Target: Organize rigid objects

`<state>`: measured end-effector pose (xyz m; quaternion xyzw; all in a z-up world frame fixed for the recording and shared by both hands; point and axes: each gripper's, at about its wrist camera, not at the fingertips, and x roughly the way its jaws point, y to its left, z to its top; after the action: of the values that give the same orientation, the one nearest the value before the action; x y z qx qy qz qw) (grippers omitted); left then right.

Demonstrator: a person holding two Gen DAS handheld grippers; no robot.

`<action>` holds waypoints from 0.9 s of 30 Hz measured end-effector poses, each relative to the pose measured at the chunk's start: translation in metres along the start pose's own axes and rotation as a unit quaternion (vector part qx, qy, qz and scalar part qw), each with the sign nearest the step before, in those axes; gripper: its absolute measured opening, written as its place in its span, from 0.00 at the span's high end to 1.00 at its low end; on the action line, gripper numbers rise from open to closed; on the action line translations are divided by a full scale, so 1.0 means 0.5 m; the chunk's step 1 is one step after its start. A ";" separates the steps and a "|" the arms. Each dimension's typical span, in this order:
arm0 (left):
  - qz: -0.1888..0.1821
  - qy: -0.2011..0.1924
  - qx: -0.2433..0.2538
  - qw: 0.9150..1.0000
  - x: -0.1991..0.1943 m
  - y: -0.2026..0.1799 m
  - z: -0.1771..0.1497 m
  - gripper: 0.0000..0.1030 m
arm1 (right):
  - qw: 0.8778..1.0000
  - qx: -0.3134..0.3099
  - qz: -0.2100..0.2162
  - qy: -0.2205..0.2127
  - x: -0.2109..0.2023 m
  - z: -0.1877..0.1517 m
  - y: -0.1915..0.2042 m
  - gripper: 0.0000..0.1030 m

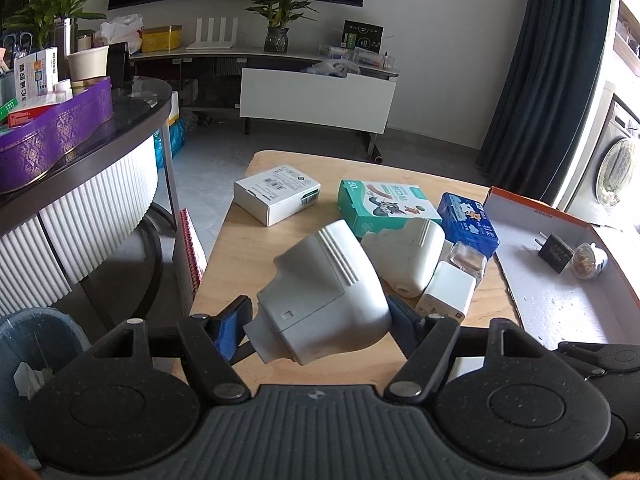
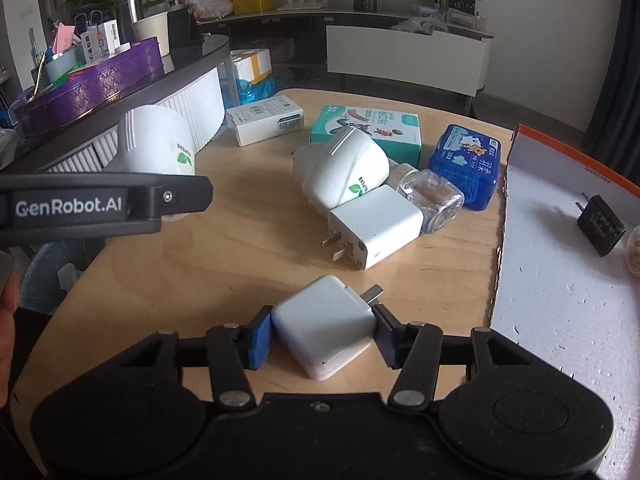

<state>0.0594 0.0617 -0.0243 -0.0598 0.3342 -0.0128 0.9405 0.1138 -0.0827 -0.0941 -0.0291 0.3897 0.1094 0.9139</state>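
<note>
My left gripper (image 1: 320, 322) is shut on a white plug-in vaporizer (image 1: 324, 292), held above the wooden table (image 1: 236, 248); the vaporizer also shows in the right wrist view (image 2: 154, 142), raised at the left. My right gripper (image 2: 322, 330) is shut on a white charger cube (image 2: 324, 326), low over the table's near edge. A second vaporizer (image 2: 344, 174), another white charger (image 2: 374, 226), a clear bottle (image 2: 432, 196) and a blue tissue pack (image 2: 466, 166) lie clustered mid-table. The open cardboard box (image 2: 560, 280) at the right holds a black charger (image 2: 600, 230).
A white carton (image 2: 266, 120) and a green box (image 2: 370, 128) lie at the table's far side. A dark counter with a purple tin (image 2: 92, 88) stands at the left. A bin (image 1: 36, 344) sits on the floor at the left.
</note>
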 end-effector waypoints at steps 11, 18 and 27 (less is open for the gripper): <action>-0.017 -0.007 0.007 1.000 -0.023 -0.042 0.008 0.29 | 0.998 0.025 -0.011 -0.052 -0.086 0.016 -0.044 0.38; -0.033 -0.009 0.019 0.999 -0.030 -0.082 0.009 0.29 | 0.996 0.042 -0.030 -0.077 -0.144 0.026 -0.089 0.38; -0.055 -0.008 0.040 0.998 -0.035 -0.136 0.014 0.29 | 0.991 0.074 -0.055 -0.093 -0.194 0.013 -0.151 0.38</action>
<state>0.0514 -0.0041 0.0003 -0.0409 0.3219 -0.0768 0.9428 0.0701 -0.1728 -0.0224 0.0277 0.3079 0.0318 0.9505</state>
